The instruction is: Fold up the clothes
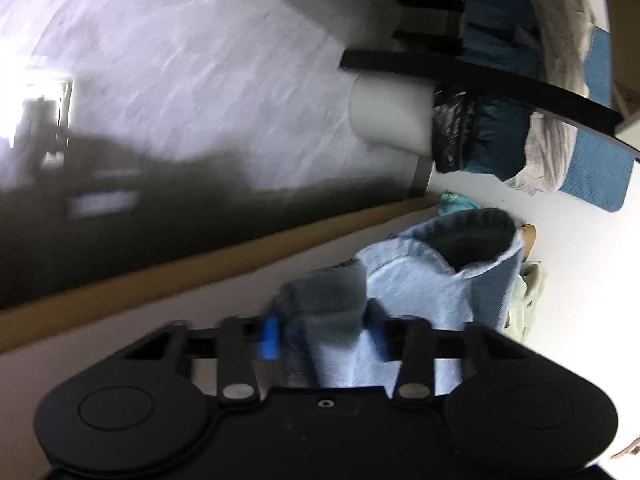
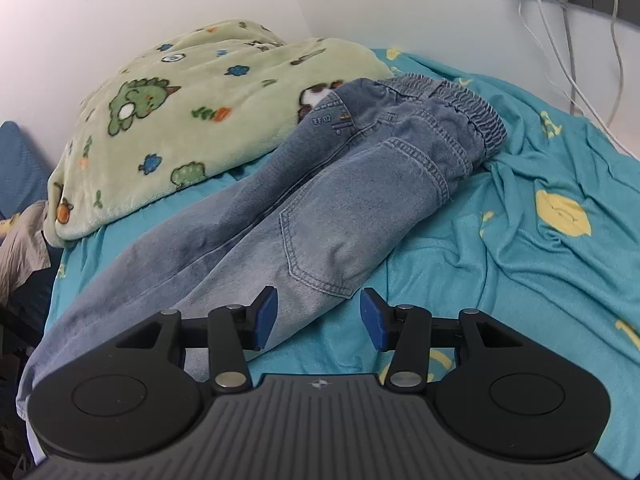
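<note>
Light blue jeans (image 2: 340, 200) lie stretched across the teal bedsheet (image 2: 520, 240), with the elastic waistband at the far right and the legs running toward the near left. My right gripper (image 2: 319, 318) hovers open just over the thigh near a back pocket, and its blue pads (image 2: 266, 316) touch nothing. In the blurred, tilted left wrist view, my left gripper (image 1: 324, 336) is shut on a bunched jeans leg (image 1: 420, 280), which fills the gap between the pads. The open leg cuff stands up just past the fingers.
A green cartoon-print blanket (image 2: 180, 120) is heaped on the bed behind the jeans. White cables (image 2: 560, 40) hang on the wall at the right. The bed's wooden edge (image 1: 200, 276), a white bin (image 1: 392, 116) and a black chair (image 1: 480, 76) piled with clothes lie beyond the left gripper.
</note>
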A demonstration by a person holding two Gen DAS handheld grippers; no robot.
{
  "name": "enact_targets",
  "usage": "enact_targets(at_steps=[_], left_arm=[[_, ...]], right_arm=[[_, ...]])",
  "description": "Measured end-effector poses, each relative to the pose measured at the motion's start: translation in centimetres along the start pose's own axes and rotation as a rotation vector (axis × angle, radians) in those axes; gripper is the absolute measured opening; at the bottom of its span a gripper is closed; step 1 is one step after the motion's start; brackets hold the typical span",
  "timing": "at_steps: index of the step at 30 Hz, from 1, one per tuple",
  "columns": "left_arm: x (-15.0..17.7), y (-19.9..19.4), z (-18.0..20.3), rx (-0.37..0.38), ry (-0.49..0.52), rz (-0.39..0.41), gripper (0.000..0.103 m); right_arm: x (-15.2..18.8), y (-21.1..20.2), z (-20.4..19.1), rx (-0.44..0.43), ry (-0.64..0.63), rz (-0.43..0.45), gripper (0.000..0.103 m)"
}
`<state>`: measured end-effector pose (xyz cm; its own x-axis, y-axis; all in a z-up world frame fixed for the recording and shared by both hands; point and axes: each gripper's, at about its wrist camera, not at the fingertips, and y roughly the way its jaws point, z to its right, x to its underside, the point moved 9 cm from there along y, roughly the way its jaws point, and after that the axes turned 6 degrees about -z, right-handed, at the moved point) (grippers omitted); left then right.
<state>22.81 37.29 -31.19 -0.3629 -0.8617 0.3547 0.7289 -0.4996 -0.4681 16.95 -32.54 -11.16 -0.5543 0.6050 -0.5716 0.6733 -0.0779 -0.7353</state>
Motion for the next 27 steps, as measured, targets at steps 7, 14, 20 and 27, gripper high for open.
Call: enact_targets(at_steps=[7, 14, 20, 27], left_arm=[[1.5, -4.1, 9.6, 0.002, 0.357, 0.117, 0.008], [9.9, -7.2, 21.1, 0.033, 0.699, 0.178, 0.008], [19.3, -5.6, 27.6, 0.044, 0.865, 0.174, 0.008], [30.0, -1.4, 31.2, 0.036, 1.037, 0.155, 0.008]], right_arm=[[1.0, 0.1, -0.1, -0.012, 0.066, -0.001, 0.048], [1.1, -0.3, 0.0, -0.001, 0.03, 0.024, 0.048], [1.7, -0.1, 0.1, -0.028, 0.014, 0.009, 0.048], [0.5, -0.9, 0.3, -0.083, 0.023, 0.043, 0.048]])
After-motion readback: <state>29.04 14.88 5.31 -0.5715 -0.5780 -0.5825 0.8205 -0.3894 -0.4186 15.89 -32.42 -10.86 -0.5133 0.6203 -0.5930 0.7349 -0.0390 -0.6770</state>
